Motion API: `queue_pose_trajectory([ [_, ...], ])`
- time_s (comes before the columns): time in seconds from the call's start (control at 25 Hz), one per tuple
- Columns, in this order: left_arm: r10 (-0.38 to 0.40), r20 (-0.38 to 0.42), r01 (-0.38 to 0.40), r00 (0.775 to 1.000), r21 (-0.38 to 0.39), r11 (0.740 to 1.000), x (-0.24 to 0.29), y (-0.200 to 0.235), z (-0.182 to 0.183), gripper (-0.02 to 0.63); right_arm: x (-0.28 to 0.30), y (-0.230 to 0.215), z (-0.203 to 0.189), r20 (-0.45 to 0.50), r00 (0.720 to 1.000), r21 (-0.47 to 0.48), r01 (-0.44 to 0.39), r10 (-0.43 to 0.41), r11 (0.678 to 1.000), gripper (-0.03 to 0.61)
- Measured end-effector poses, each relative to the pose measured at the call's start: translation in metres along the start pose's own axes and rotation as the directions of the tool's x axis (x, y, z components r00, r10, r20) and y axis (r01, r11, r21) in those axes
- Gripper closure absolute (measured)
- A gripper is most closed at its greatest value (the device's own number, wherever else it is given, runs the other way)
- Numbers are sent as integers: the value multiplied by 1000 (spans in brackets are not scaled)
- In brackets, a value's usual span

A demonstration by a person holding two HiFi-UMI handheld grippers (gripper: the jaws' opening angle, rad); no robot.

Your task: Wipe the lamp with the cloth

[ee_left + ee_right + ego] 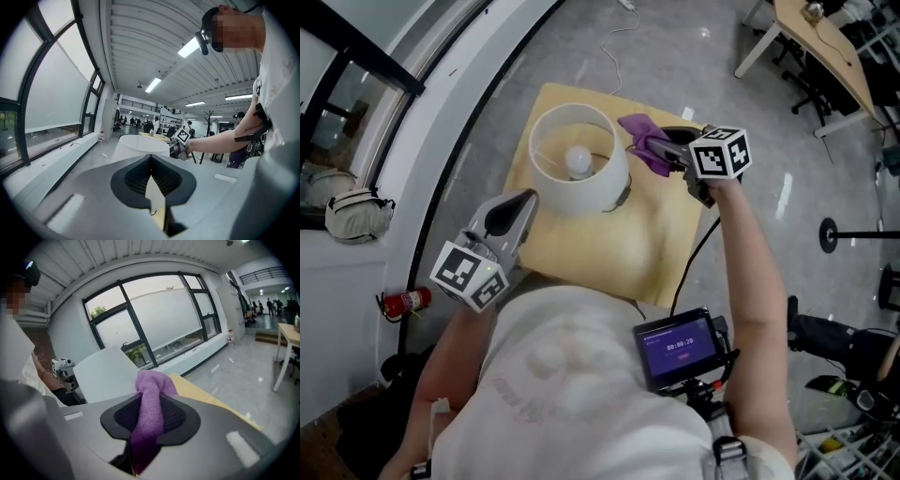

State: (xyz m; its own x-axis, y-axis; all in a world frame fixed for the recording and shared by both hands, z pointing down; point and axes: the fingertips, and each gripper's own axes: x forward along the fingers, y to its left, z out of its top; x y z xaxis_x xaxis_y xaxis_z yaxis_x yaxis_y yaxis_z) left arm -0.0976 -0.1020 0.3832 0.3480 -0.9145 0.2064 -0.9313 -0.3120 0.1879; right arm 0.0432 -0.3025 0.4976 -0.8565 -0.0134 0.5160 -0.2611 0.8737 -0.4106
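From the head view, one lamp point(578, 159) stood on the pale yellow table point(609, 253), and only this view looked down into its white shade to the single bulb point(579, 161). There was one purple cloth point(645, 141) and two grippers. The right gripper point(673, 156) had its jaws clamped on the cloth, which bunched out ahead of the tips, just beside the shade's right rim. Whether it touched the shade, I could not tell.

The right gripper view gave the grip itself: the cloth ran straight down between the two dark pads, and both pressed on it. That view alone showed the big window behind, with the left gripper small beyond the shade.

The left gripper point(151, 157) hung at the near left of the lamp, apart from it. Its own view showed the jaws drawn together at the tips with nothing between them. The same view caught the shade side-on, with the right gripper and the person's forearm past it — and a long hall with distant people, seen nowhere else.

Back in the head view there was one red fire extinguisher point(405, 302) on the floor at the left, one grey bag point(358, 214) by the wall — and one small screen point(680, 345) at the person's chest.
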Motion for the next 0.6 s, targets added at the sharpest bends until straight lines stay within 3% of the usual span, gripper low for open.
queue_pose_trajectory([
  [0.2, -45, 25, 45, 999, -5, 999, 8, -5, 7, 614, -43, 49, 73, 91, 996, -171, 2, 14, 985, 463],
  [0.32, -82, 35, 81, 996, 9, 997, 9, -2, 8, 614, -46, 96, 117, 72, 997, -347, -10, 38, 938, 463],
  [0.4, -102, 43, 101, 994, 4, 995, 7, 1, 9, 614, -36, 131, 131, -18, 999, -492, -40, 36, 870, 463],
  [0.48, -127, 50, 127, 991, 7, 992, 4, 3, 7, 614, -18, 162, 131, -156, 988, -633, -102, 2, 767, 462],
  [0.56, -158, 55, 157, 986, 24, 987, 0, 6, 4, 614, 4, 180, 119, -312, 946, -739, -182, -90, 649, 462],
  [0.6, -171, 60, 170, 983, 29, 985, -3, 7, 2, 614, 14, 183, 109, -390, 908, -772, -232, -153, 592, 462],
])
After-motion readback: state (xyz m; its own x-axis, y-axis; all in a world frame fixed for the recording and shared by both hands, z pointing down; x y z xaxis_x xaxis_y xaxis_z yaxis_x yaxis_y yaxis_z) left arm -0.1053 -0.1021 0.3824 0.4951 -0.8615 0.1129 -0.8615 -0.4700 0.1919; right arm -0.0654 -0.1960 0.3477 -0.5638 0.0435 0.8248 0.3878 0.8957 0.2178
